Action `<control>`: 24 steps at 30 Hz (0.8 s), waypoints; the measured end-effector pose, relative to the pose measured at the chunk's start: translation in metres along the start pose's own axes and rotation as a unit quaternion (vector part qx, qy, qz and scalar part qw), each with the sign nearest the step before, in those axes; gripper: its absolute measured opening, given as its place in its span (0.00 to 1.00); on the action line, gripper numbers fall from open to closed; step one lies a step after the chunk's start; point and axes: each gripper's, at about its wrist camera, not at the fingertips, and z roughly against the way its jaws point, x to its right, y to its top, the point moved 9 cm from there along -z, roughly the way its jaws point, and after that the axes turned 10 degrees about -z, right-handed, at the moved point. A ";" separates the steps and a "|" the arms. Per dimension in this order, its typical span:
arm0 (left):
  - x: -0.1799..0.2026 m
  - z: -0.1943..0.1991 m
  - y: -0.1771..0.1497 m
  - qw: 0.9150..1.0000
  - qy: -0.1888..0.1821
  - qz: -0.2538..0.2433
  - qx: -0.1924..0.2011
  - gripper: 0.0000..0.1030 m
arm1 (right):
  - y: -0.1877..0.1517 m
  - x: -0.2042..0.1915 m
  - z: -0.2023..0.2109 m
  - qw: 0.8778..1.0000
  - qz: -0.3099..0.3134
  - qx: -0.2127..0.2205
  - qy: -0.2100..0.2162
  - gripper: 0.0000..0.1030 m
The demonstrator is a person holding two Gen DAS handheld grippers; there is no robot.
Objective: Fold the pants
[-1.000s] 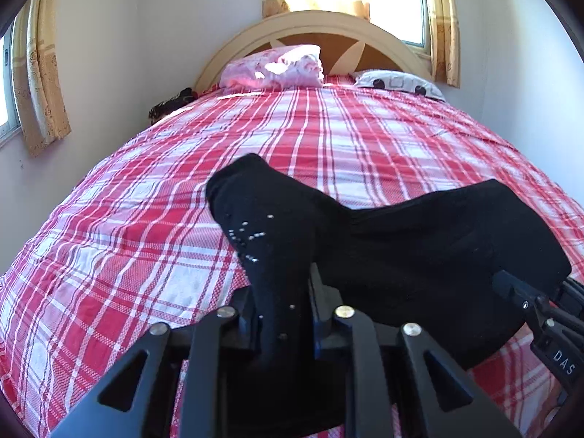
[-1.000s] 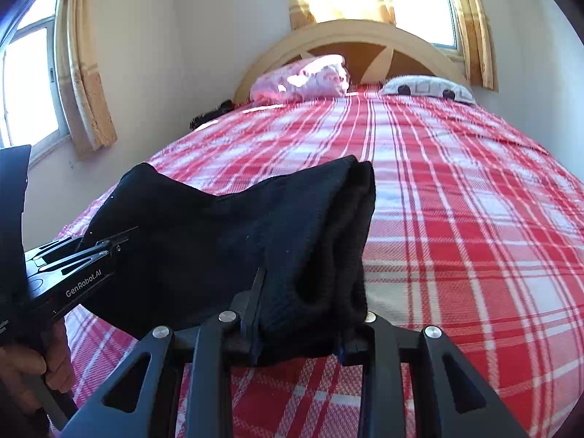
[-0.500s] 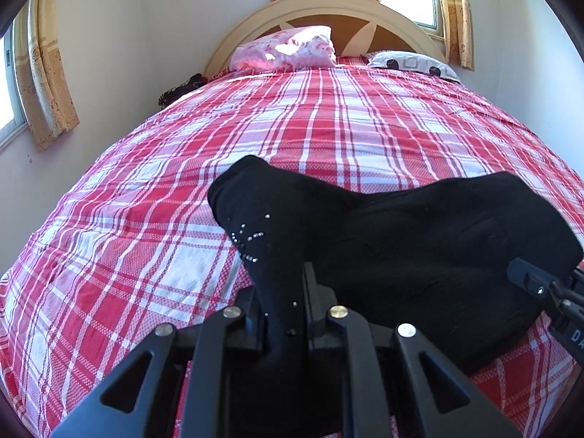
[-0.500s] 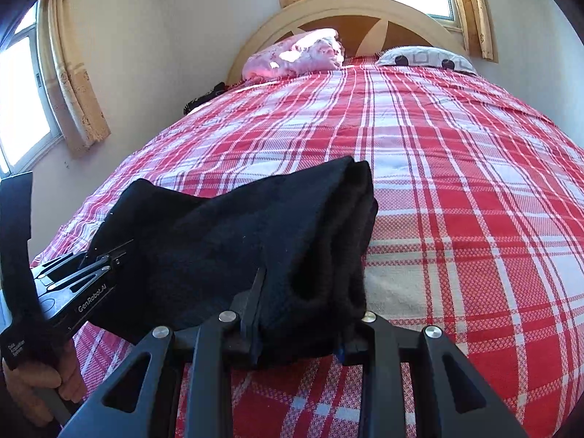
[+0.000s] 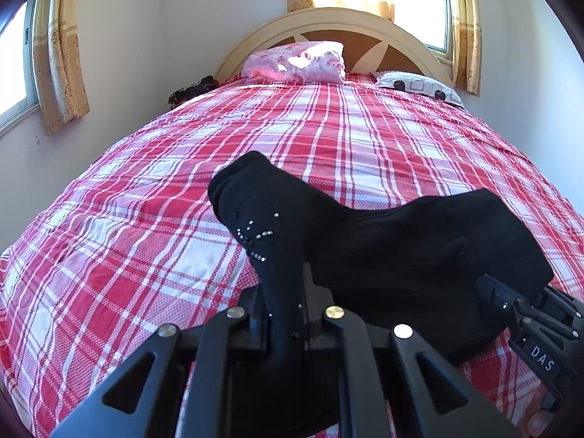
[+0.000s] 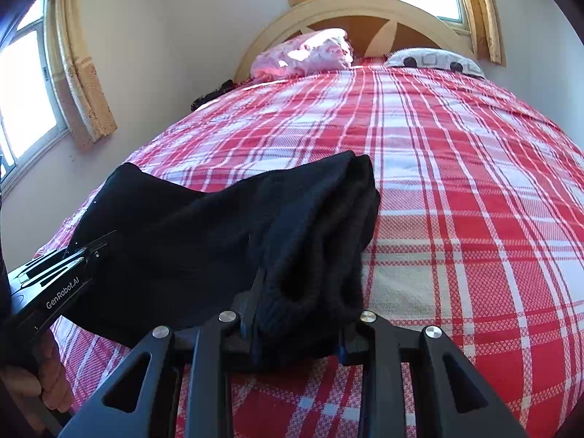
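not much has moved since a second ago on my end: both views tipped up and back down a touch, and the pants (image 5: pixel 401 252) hang between the two grippers same as before. left gripper (image 5: pixel 283 314) is clamped tight on a thin bit of the black fabric, the corner with the little sparkly studs (cute detail honestly). right gripper (image 6: pixel 295 314) is pinching a much thicker rolled bunch of the same pants, so its jaws sit a bit apart but pressed on the cloth. the pants stretch between the two, slung just over the near end of the red plaid bed (image 5: pixel 328 138). pink pillow (image 5: pixel 295 64) and a white patterned one (image 5: pixel 419 85) sit up by the headboard (image 5: pixel 339 22).
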 end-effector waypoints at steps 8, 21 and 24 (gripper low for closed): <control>-0.001 0.008 -0.005 1.000 0.003 -0.005 -0.001 0.12 | 0.000 -0.023 0.025 0.998 0.045 0.033 0.000 0.30; 0.012 0.024 -0.009 1.000 -0.023 -0.013 0.000 0.12 | -0.011 -0.017 0.055 0.999 0.015 0.042 0.012 0.29; 0.023 0.035 -0.011 0.999 -0.035 -0.021 0.005 0.12 | -0.016 -0.009 0.069 0.999 -0.004 0.048 0.016 0.29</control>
